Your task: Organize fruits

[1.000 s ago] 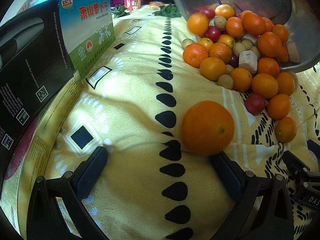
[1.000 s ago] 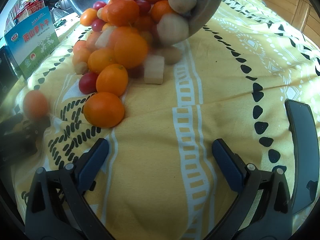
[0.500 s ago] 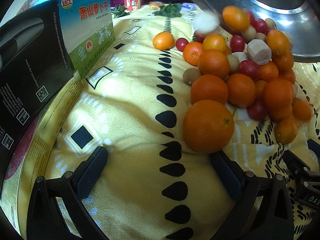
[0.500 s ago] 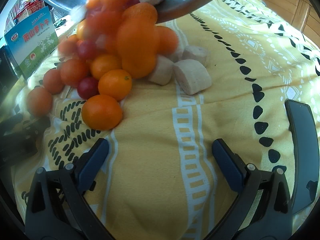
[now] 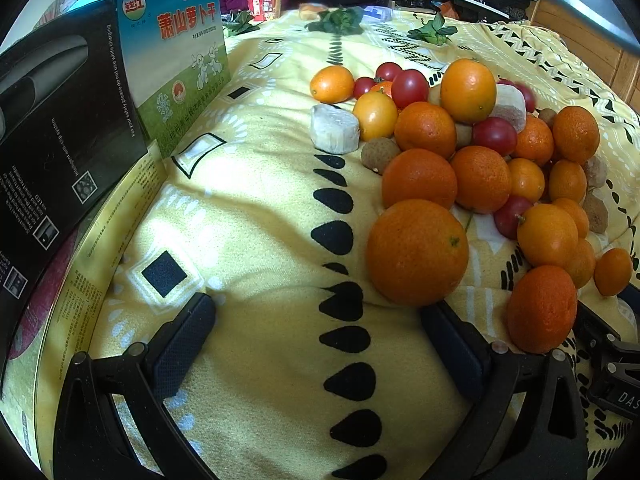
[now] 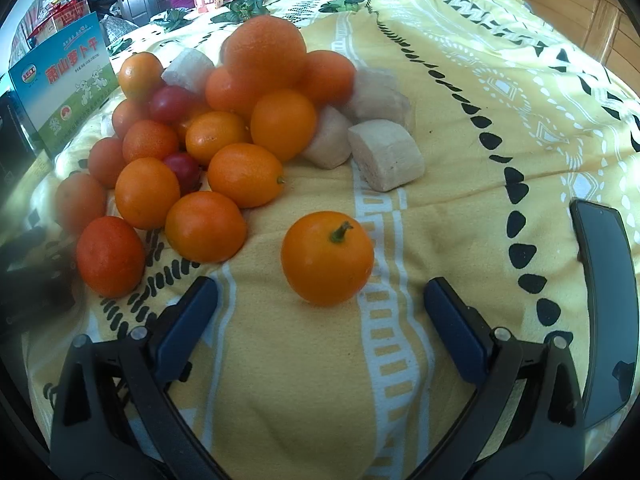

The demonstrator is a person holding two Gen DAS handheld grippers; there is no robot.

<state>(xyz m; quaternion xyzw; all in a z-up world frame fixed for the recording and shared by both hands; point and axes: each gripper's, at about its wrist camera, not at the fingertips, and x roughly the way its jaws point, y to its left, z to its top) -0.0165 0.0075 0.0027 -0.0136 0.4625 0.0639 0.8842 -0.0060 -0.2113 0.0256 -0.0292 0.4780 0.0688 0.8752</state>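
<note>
Across the yellow blanket (image 5: 248,208) the fruit pile (image 5: 472,152) has now been dumped out; the bowl is gone, jaws of both grippers are held open and empty, sorting can be started.

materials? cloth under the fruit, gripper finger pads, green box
Cloth: looks like woven or fleecy fabric, matte, fuzzy nap and soft folds. Right gripper finger pads: probably rubber or soft plastic, dark blue, matte, finely textured. Green box: printed cardboard, slight sheen, creased edges.
</note>
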